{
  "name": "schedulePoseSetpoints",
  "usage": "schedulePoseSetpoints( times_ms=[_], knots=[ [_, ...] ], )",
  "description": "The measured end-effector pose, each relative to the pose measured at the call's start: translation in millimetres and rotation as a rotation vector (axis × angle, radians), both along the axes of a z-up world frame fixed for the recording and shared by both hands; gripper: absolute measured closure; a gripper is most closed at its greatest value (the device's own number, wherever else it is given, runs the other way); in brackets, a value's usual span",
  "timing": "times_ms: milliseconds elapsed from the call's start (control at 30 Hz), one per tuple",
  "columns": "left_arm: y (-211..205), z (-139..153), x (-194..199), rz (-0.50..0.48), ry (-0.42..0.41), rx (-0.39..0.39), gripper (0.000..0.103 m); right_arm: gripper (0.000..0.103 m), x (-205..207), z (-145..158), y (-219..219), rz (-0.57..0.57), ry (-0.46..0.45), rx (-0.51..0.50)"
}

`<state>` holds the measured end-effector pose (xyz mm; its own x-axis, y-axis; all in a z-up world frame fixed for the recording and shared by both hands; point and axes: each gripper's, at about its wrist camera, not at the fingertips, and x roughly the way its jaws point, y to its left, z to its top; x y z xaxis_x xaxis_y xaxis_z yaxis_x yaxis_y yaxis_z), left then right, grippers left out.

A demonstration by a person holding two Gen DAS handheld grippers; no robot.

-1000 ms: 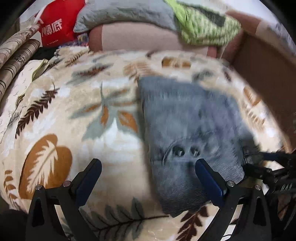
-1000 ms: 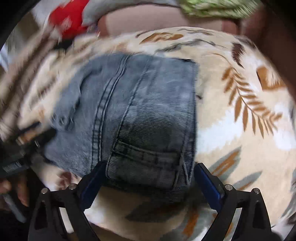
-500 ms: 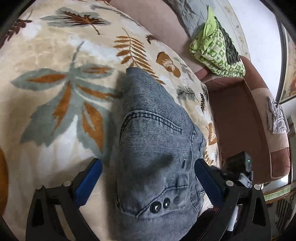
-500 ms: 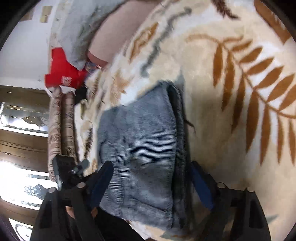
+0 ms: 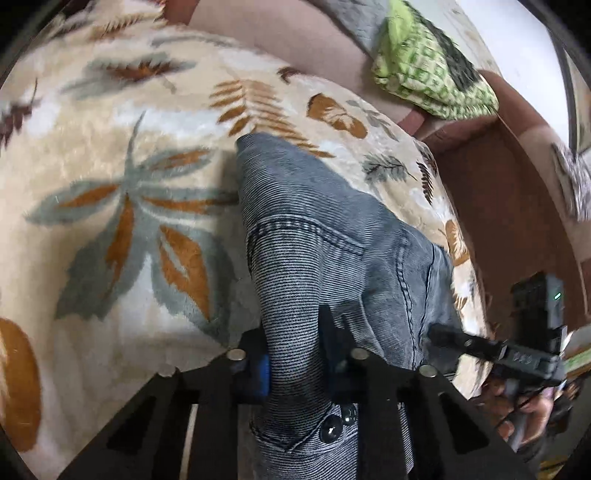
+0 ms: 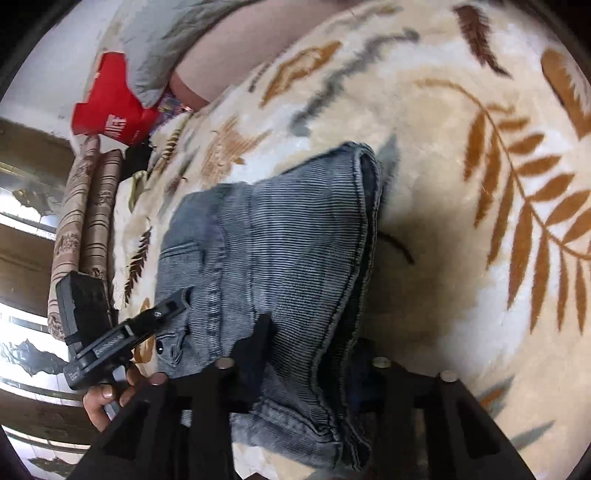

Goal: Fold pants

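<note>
The folded grey-blue corduroy pants [image 5: 332, 236] lie on a cream blanket with leaf print [image 5: 122, 155]. My left gripper [image 5: 295, 354] is shut on the near waistband edge by the two dark buttons [image 5: 332, 428]. My right gripper [image 6: 310, 354] is shut on the other near edge of the pants [image 6: 280, 240], bunching the cloth between its fingers. Each gripper shows in the other's view: the right one [image 5: 491, 347] at the pants' right side, the left one [image 6: 122, 332] at their left.
A green patterned cloth [image 5: 432, 70] lies on the sofa back at the far right. A brown sofa arm [image 5: 506, 206] rises right of the blanket. A red bag [image 6: 110, 107], a grey cushion [image 6: 166, 33] and striped rolls [image 6: 85, 206] sit at the left.
Both grippers have closed from open onto the near edge of the pants. The cloth has gathered up between the fingers.
</note>
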<state>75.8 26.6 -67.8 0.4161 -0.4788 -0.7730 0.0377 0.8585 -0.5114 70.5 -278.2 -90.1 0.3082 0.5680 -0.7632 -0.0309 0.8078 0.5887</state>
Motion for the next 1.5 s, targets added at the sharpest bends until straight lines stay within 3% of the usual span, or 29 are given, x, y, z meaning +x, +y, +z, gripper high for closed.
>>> schedulePoseSetpoints(
  times_ms=[133, 300, 400, 500, 533, 567, 600, 633, 667, 733, 867, 967, 1033, 1100, 1167, 1233, 1367, 1500],
  knots=[
    [-1, 36, -11, -0.032, -0.110, 0.049, 0.084, 0.079, -9, 38, 12, 0.011, -0.089, -0.006],
    [29, 81, -2, 0.010, -0.229, 0.074, 0.084, 0.080, 5, 82, 38, 0.041, -0.198, 0.017],
    [47, 83, 19, 0.031, -0.240, 0.072, 0.083, 0.080, 32, 95, 56, 0.034, -0.240, 0.028],
    [58, 62, 43, 0.063, -0.215, 0.090, 0.081, 0.080, 61, 80, 68, 0.020, -0.246, 0.029],
    [61, 48, 51, 0.082, -0.188, 0.109, 0.073, 0.079, 67, 73, 71, 0.017, -0.239, 0.020],
    [64, 29, 61, 0.096, -0.128, 0.143, 0.053, 0.077, 78, 56, 76, 0.032, -0.205, 0.015],
    [67, 11, 66, 0.115, -0.065, 0.176, 0.042, 0.077, 87, 34, 81, 0.034, -0.143, -0.002],
    [72, -3, 67, 0.150, -0.024, 0.198, 0.030, 0.070, 92, 19, 82, 0.018, -0.101, -0.050],
    [77, -7, 63, 0.171, -0.020, 0.192, 0.030, 0.067, 94, 5, 83, 0.000, -0.076, -0.118],
    [83, -1, 49, 0.189, -0.042, 0.188, 0.028, 0.059, 87, -3, 83, -0.001, -0.083, -0.133],
    [86, 40, 3, 0.223, -0.177, 0.250, 0.018, 0.049, 49, 37, 92, 0.036, -0.237, -0.170],
    [76, 43, -9, 0.243, -0.218, 0.344, 0.012, 0.038, 25, 51, 105, 0.050, -0.330, -0.178],
    [57, 10, 0, 0.156, -0.122, 0.461, 0.012, 0.032, 28, 30, 119, 0.088, -0.302, -0.270],
    [59, -3, -1, 0.192, -0.116, 0.446, 0.009, 0.030, 39, -15, 129, 0.132, -0.169, -0.388],
    [65, 10, -7, 0.224, -0.102, 0.420, 0.010, 0.029, 31, -4, 119, 0.086, -0.199, -0.338],
    [62, 26, -14, 0.234, -0.140, 0.440, 0.010, 0.028, 19, 17, 111, 0.067, -0.234, -0.329],
    [43, 51, -43, 0.232, -0.248, 0.544, 0.008, 0.000, -18, 55, 97, 0.033, -0.383, -0.399],
    [28, 55, -61, 0.229, -0.250, 0.571, 0.007, 0.000, -47, 42, 93, 0.079, -0.365, -0.486]
  ],
)
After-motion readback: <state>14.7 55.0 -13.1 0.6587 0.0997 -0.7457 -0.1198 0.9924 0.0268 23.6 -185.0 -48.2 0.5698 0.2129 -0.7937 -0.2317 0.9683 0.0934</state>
